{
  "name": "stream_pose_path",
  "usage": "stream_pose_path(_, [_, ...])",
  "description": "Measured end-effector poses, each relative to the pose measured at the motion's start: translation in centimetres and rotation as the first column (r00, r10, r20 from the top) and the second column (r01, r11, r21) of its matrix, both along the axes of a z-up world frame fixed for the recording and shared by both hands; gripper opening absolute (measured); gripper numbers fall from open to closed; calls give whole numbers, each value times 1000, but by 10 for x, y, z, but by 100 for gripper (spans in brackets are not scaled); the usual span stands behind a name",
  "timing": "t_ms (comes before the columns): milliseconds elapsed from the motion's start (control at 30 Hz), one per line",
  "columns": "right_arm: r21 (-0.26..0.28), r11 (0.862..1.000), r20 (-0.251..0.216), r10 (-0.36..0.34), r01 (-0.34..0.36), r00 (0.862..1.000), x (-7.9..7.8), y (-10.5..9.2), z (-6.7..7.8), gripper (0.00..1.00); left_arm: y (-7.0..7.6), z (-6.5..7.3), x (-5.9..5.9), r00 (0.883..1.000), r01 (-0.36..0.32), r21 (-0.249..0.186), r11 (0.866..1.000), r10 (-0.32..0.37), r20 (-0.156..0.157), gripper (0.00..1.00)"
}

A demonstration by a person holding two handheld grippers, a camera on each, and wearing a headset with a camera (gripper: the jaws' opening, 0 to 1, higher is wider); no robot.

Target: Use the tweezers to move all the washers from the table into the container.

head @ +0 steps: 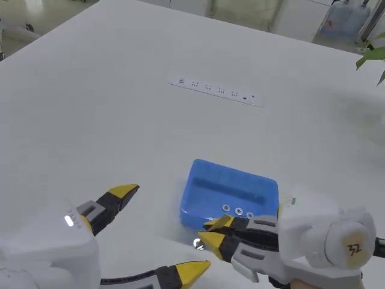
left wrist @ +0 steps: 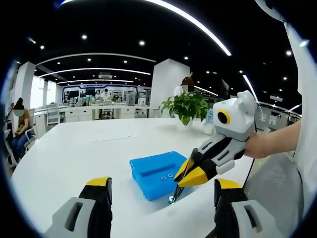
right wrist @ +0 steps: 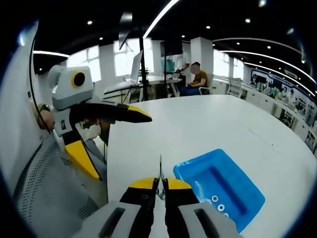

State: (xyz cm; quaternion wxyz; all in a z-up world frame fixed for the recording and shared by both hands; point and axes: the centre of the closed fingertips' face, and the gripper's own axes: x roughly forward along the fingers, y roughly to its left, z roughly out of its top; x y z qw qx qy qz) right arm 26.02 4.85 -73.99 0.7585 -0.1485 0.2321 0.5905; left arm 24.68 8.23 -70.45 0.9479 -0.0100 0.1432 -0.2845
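White, smooth desk [head: 90, 120] runs across my head view. At its near edge on the left I see the left gripper [head: 165, 227], its blunt yellow-tipped black jaws spread wide with nothing between them; the left gripper view shows the same wide gap [left wrist: 163, 183].

Next along, close to the near edge, thin steel tweezers [head: 201, 241] come to a fine point on a small metal ring, a washer [head: 198, 244]. It lies just off the container's near left corner. I cannot tell whether it is nipped or only touched.

The container [head: 231, 174] is a shallow rectangular tray of glossy blue plastic with rounded corners. Three flat round washers [head: 239, 211] lie in a row along its near wall.

On the right, the right gripper [head: 207, 233] has its wedge-shaped jaws pressed together on the tweezers, which stick out straight between them [right wrist: 160, 171].

Farther back, toward the desk's middle, a long white power strip [head: 215, 90] lies flat.
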Motion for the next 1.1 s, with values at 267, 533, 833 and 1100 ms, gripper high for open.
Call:
stream_pose_path(267, [90,994,-15,-62,63,998,16,-3,22,2,0,0,0,1000,0,1,1000,0,0,87])
stream_pose_path(533, [155,970,-49,-180,186,982,53,-12,36,2,1,0,0,1000,-7,1,1000,7,3,87])
stream_pose_path(833, [107,956,-85,-265,273,961,85,-18,21,2,2,0,1,1000,-12,0,1000,12,-1,87])
stream_pose_path(1100, [69,959,-105,-266,273,958,90,-16,6,2,3,0,1,1000,-18,-4,1000,18,-5,87])
